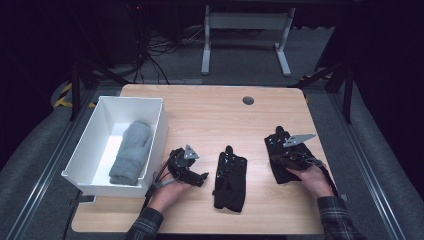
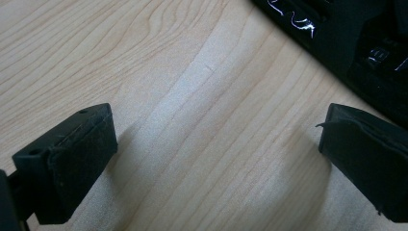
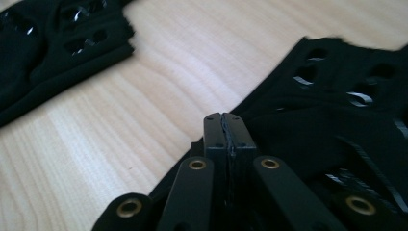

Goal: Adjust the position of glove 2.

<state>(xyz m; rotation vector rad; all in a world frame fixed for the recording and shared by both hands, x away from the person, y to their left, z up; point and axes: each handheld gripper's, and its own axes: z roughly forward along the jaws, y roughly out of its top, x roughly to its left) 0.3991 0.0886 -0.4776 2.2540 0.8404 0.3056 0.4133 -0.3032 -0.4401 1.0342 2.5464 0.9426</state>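
Note:
Two black perforated gloves lie flat on the wooden table (image 1: pixel 210 115). One glove (image 1: pixel 230 177) is in the middle, and its edge shows in the left gripper view (image 2: pixel 346 43). My left gripper (image 1: pixel 197 176) rests just left of it, jaws wide open over bare wood (image 2: pixel 219 144). The other glove (image 1: pixel 286 150) lies at the right. My right gripper (image 1: pixel 281 159) sits on it with jaws pressed together (image 3: pixel 226 122), tips at the edge of that glove (image 3: pixel 327 110). Whether fabric is pinched between them I cannot tell. The middle glove (image 3: pixel 57 48) shows beyond.
A white bin (image 1: pixel 157 132) stands at the table's left with a grey knitted mitten (image 1: pixel 131 150) lying in it. A round cable hole (image 1: pixel 248 100) sits near the far edge. Bare wood stretches across the back half of the table.

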